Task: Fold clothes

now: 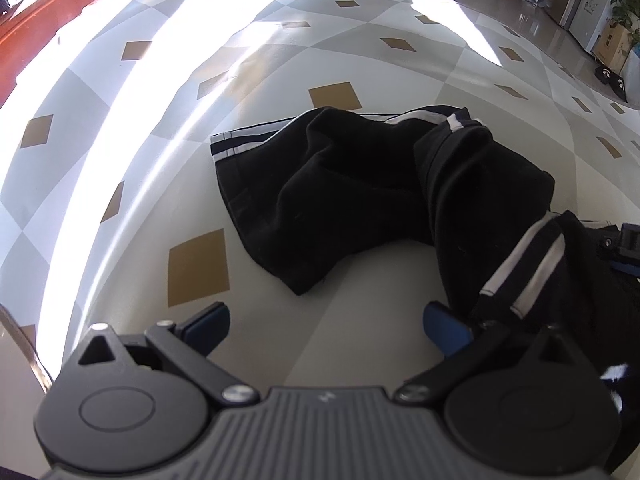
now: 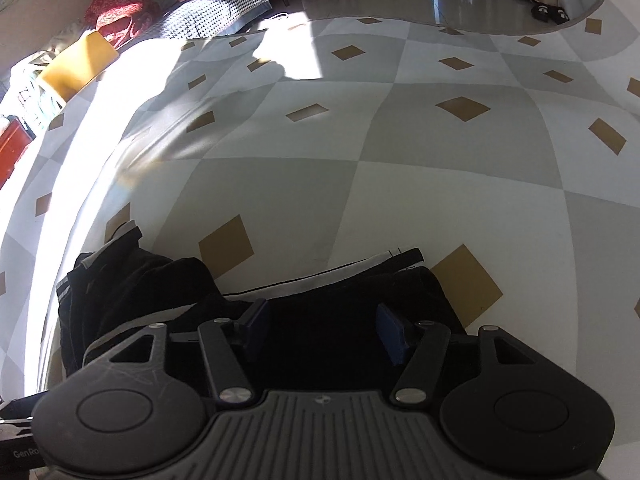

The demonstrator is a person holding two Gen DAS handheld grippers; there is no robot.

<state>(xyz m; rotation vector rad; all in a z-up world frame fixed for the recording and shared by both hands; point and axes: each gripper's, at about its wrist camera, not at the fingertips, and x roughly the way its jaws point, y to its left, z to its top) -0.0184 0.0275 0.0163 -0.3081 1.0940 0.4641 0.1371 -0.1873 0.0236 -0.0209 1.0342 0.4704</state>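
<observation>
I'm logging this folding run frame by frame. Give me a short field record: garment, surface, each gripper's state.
garment: black trousers with white side stripes, crumpled, not yet folded flat
surface: grey and white checked tablecloth with tan diamonds
left gripper: open, nothing between the blue pads, trouser fabric beside its right finger
right gripper: open, above the black fabric, pads not pressing on it

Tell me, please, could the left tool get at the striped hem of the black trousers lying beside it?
Probably yes: the left tool is open, and the striped hem of the black trousers lies beside its right finger, with nothing between.
</observation>
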